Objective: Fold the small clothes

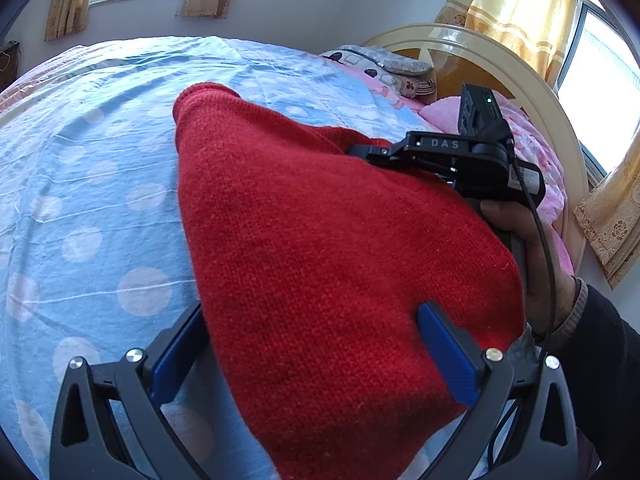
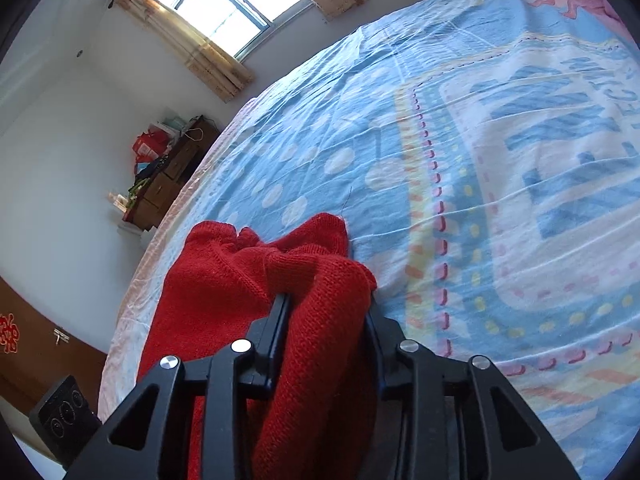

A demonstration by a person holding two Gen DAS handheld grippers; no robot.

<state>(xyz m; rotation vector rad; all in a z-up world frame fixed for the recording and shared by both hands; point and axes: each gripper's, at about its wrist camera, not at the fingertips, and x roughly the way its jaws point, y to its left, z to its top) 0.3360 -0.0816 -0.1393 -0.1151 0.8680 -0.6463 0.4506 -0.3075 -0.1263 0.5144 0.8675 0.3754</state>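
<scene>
A red knitted garment [image 1: 320, 240] is lying on a bed, spread over a blue sheet [image 1: 100, 160] with pale dots. At the left, curtains [image 1: 68, 4] are framing a bright window, and in the right wrist view a wooden dresser [image 2: 168, 176] piled with boxes is standing against the far wall. The left tool [image 1: 312, 344] is standing wide, its blue pads [image 1: 448, 352] either side of the garment's near part, one lying on top of the knit, the other half hidden behind its edge; no squeeze is showing. Further right, the right tool [image 2: 326, 312] is closing on a bunched fold of the red knit, which is filling the narrow gap and blocking the bed just beyond. A hand [image 1: 536, 264] in a dark sleeve is gripping its handle. Behind, a cream headboard [image 1: 500, 64] and pink bedding [image 1: 536, 148] are partly cut off. The garment's sleeves and overall shape are hard to make out.
</scene>
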